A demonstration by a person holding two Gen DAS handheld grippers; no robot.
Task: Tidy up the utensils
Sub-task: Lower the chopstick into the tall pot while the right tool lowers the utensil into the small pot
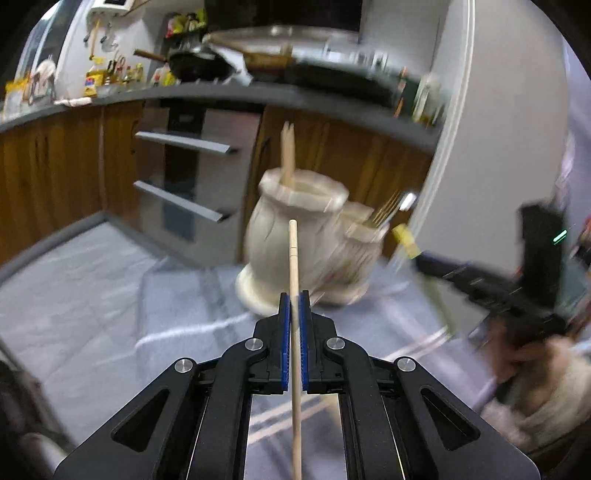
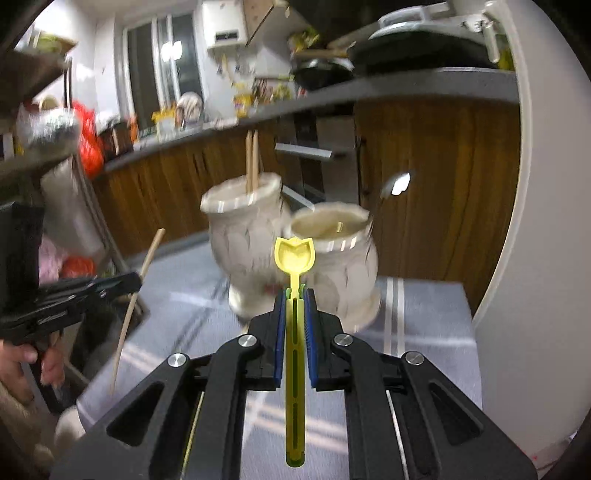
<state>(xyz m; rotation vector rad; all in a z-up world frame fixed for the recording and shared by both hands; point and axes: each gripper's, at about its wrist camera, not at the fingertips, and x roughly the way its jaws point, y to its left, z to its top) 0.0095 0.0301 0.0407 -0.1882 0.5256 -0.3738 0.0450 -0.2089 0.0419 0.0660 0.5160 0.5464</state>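
I'm gripping a chopstick [image 1: 294, 266] in the left gripper [image 1: 294, 295] and a yellow spoon [image 2: 294, 254] in the right gripper [image 2: 294, 295] — both unplaced, the half-filled holders [image 2: 243, 218] ahead

No legible text, brand, number or sign is found in either view. Packets and bottles [image 1: 110, 75] along the counter's [image 1: 236, 92] back edge carry coloured labels, but blur leaves the print unreadable. The white wall unit [image 2: 226, 27] shows a dark display strip; no characters can be made out on it.
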